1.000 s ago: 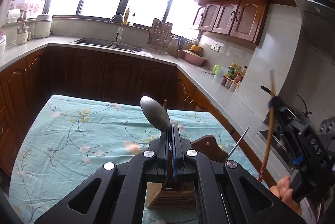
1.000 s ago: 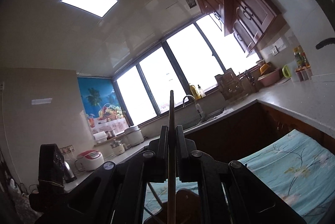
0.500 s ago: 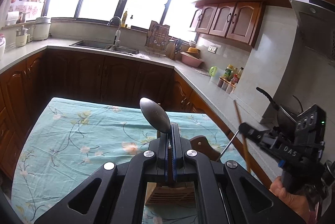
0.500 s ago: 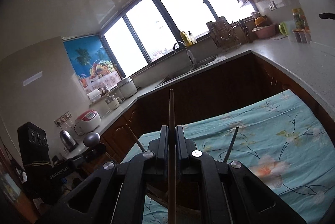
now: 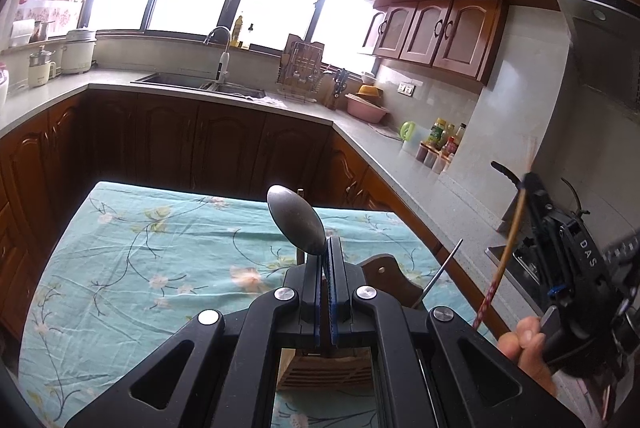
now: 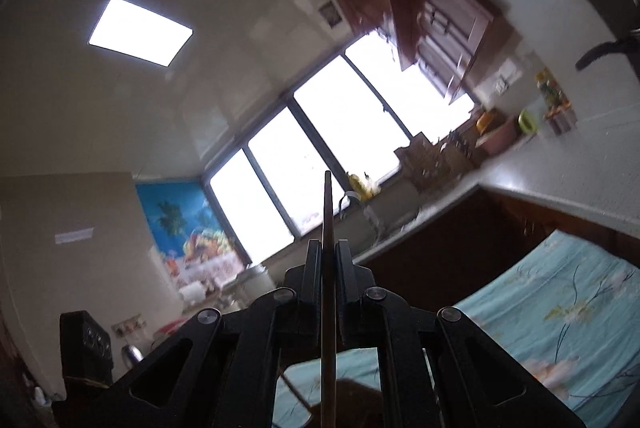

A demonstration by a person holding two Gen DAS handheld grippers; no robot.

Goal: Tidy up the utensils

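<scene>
Left wrist view: spoon [image 5: 297,220] clamped between my left gripper [image 5: 323,248] jaws, bowl up and tilted left, above the near right part of the table.
Table: covered by a teal flowered tablecloth [image 5: 132,260]; dark wooden cabinets stand just past its far edge.
Wooden holder [image 5: 324,372]: directly below my left jaws, at the table's near edge, mostly hidden by the gripper body.
Metal rod [image 5: 438,274]: thin, leaning up and right from behind the holder, between my two grippers.
Right gripper [image 5: 530,184]: at the right edge of this view, off the table's right edge, in my hand [image 5: 524,344]; jaws closed on a chopstick [image 5: 500,268] with a red patterned lower end.
Counter [image 5: 384,152]: runs past the right gripper, carrying sauce bottles [image 5: 444,144] and a pink basin [image 5: 367,106]; a pan handle [image 5: 505,172] lies close behind the chopstick.
Right wrist view: blurred, tipped toward the ceiling light [image 6: 140,32] and windows.
Chopstick here: upright, pinched between my right gripper [image 6: 329,256] jaws, lower end passing down out of view.
Tablecloth: lower right corner, well below the tips.
</scene>
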